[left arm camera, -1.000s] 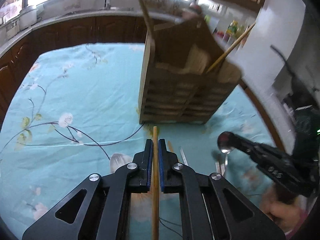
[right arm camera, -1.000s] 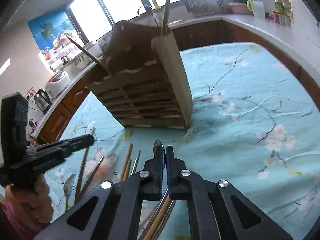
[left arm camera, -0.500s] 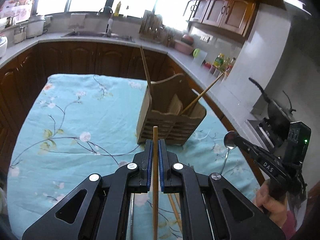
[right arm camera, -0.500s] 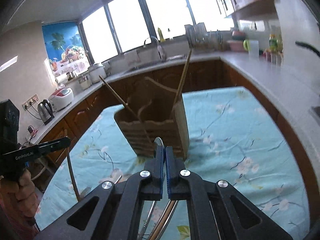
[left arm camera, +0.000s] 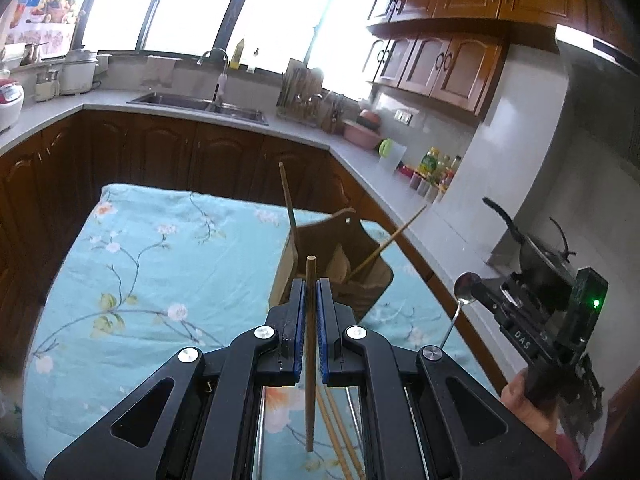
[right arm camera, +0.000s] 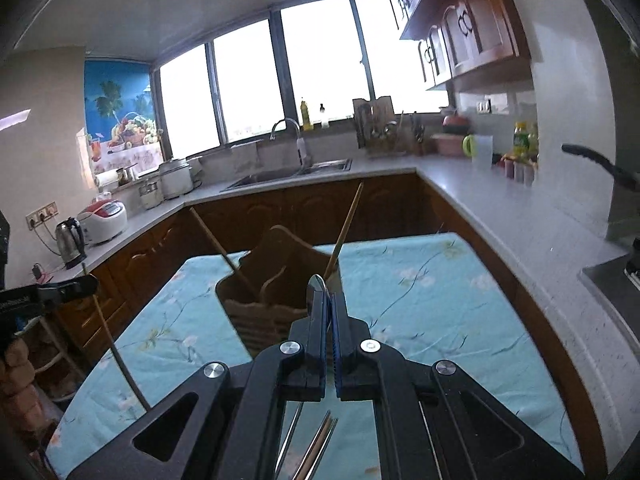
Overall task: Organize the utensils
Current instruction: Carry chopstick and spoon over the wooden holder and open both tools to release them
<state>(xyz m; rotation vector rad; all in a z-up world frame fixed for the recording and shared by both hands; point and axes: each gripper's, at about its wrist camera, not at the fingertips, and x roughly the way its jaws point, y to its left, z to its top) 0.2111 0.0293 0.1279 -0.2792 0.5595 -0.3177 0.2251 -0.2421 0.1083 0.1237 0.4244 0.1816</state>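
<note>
My left gripper point(left arm camera: 310, 286) is shut on a wooden chopstick point(left arm camera: 310, 344) and holds it upright above the table, in front of the wooden utensil holder point(left arm camera: 360, 276). My right gripper point(right arm camera: 328, 300) is shut on a metal spoon point(right arm camera: 316, 284), also lifted, with the holder point(right arm camera: 260, 304) just beyond. The holder has two chopsticks point(right arm camera: 344, 232) leaning in it. In the left wrist view the right gripper point(left arm camera: 480, 290) with the spoon point(left arm camera: 466, 284) is at the right. In the right wrist view the left gripper point(right arm camera: 90, 282) is at the left with its chopstick point(right arm camera: 116, 350).
More chopsticks point(left arm camera: 340, 436) and metal utensils point(right arm camera: 308, 448) lie on the floral turquoise tablecloth point(left arm camera: 160, 264) below the grippers. Kitchen counters point(right arm camera: 500, 208) with a sink point(right arm camera: 288, 174) wrap around the far and right sides. A pan point(left arm camera: 536, 248) sits at the right.
Both grippers have risen and pulled back from the holder, each carrying its utensil; the holder now looks smaller and lower in both views.
</note>
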